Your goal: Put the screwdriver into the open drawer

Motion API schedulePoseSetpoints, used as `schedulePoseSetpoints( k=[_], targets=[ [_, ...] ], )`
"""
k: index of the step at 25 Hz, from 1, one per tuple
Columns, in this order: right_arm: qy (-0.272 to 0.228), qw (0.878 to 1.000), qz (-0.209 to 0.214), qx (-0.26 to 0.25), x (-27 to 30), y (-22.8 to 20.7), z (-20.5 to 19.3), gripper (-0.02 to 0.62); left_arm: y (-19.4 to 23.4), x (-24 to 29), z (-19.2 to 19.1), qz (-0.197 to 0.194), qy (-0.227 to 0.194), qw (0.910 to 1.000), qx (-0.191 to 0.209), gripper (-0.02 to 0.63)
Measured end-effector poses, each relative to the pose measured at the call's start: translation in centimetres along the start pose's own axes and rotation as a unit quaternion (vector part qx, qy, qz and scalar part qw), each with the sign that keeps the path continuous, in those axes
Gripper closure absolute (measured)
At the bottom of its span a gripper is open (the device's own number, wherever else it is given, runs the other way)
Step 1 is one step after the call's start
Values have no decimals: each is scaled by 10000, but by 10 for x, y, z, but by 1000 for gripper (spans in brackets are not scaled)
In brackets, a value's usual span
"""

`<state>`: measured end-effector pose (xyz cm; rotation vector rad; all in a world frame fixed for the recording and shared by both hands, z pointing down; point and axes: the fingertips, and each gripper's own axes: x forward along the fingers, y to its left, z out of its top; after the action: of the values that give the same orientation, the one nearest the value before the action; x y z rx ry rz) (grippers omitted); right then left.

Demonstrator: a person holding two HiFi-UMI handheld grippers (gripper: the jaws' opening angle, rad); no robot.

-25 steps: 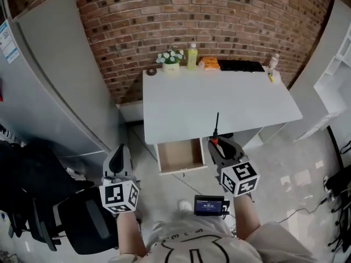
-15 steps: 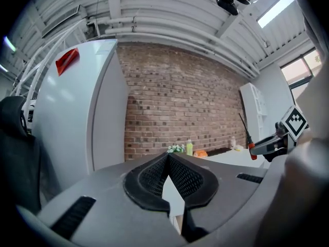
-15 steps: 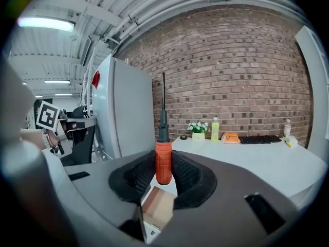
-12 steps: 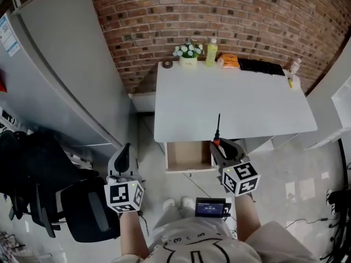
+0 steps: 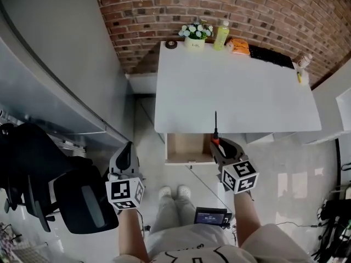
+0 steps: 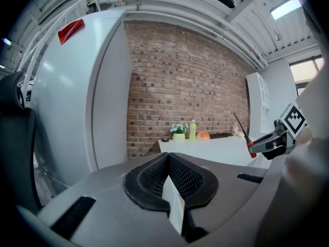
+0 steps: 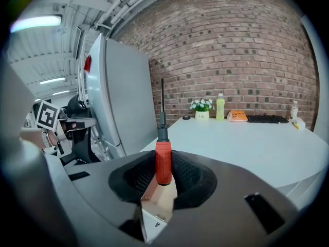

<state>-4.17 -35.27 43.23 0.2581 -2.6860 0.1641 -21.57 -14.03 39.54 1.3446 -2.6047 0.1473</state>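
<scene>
**While the drawer stands open, the screwdriver hangs at its right edge**

Since it has no part in this step, the left gripper (image 5: 125, 153) hangs idle over the floor, well to the left of the drawer (image 5: 188, 148), with its jaws together and nothing between them. The drawer sits pulled out from under the front edge of the white table (image 5: 236, 92), and its brown bottom looks bare. Just to its right, the right gripper (image 5: 219, 145) is clamped on the red handle of the screwdriver (image 7: 163, 161). The black shaft points forward, away from the person. In the head view the shaft lies across the table's front edge, and the handle is about level with the drawer's right wall.

The grasp looks done and the carry seems close to its end, but the tool is not yet in the drawer. The next move probably calls for a short shift left and down into the drawer. The shaft would likely need turning or tilting so its tip passes under the tabletop rather than striking it. The jaws should open only once the handle is low inside.
</scene>
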Motion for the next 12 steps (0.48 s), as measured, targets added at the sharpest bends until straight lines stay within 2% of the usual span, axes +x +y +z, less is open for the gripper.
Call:
schedulePoseSetpoints(
  k=[12],
  targets=[
    [694,9969,372,-8,66,27,-76,503,22,26,-96,-25,602,9975,-369,595]
  ],
)
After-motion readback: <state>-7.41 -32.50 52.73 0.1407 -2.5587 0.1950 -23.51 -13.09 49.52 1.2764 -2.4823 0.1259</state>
